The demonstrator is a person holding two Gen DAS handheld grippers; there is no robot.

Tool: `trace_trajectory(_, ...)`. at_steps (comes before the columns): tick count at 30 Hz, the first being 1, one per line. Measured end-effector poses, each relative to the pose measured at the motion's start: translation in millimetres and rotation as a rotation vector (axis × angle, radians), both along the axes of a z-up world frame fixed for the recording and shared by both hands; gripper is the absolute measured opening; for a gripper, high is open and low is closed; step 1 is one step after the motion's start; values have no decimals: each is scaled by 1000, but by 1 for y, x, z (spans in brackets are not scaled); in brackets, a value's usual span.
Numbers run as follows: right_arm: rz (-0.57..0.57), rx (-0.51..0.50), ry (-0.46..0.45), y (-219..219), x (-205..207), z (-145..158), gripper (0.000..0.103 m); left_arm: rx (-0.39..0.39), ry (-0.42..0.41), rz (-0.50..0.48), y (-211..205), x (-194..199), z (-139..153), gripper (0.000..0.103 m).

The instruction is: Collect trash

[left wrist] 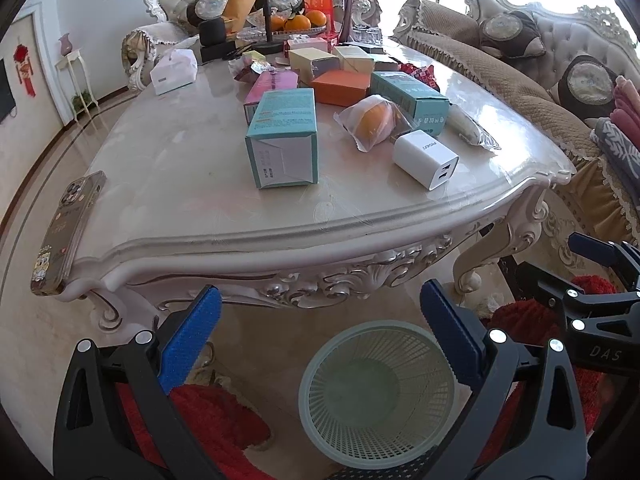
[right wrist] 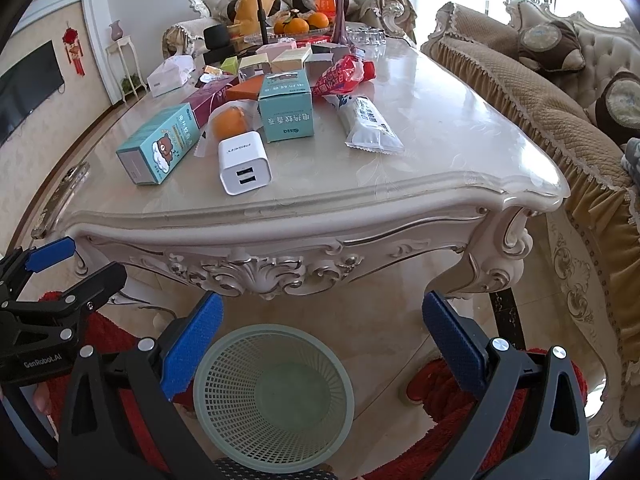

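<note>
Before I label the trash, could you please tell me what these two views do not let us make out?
- Phone, right wrist view: cut off at the table edge and blurred.
- Small boxes mid-table, left wrist view: overlapping, print too small.
- Basket, both views: near rim cut off by the frame; contents unclear through the mesh.

Both tools are built from black plastic frames shaped like clamps, with triangular cut-outs in each arm. The left gripper [left wrist: 320,334] and the right gripper [right wrist: 322,338] are each fitted with blue, rough-textured pads [left wrist: 192,338] on the inner faces of the fingers. Round silver screws [left wrist: 497,336] are set just behind the pads. White lettering is printed on the housings: "DAS" on one, "GenRobot.AI" on the other.
</note>
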State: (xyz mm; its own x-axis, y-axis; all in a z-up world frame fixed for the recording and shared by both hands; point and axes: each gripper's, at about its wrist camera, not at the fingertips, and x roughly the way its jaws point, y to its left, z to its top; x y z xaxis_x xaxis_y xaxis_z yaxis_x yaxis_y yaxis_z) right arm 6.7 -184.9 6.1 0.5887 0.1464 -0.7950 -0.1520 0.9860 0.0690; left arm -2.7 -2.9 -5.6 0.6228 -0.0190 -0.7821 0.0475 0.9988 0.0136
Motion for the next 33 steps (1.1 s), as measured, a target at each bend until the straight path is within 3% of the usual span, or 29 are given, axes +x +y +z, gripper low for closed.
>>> trace_trajectory(33, 4, -13, 33, -1, 14, -9, 96, -5, 49, 6, -1, 18, -12, 97)
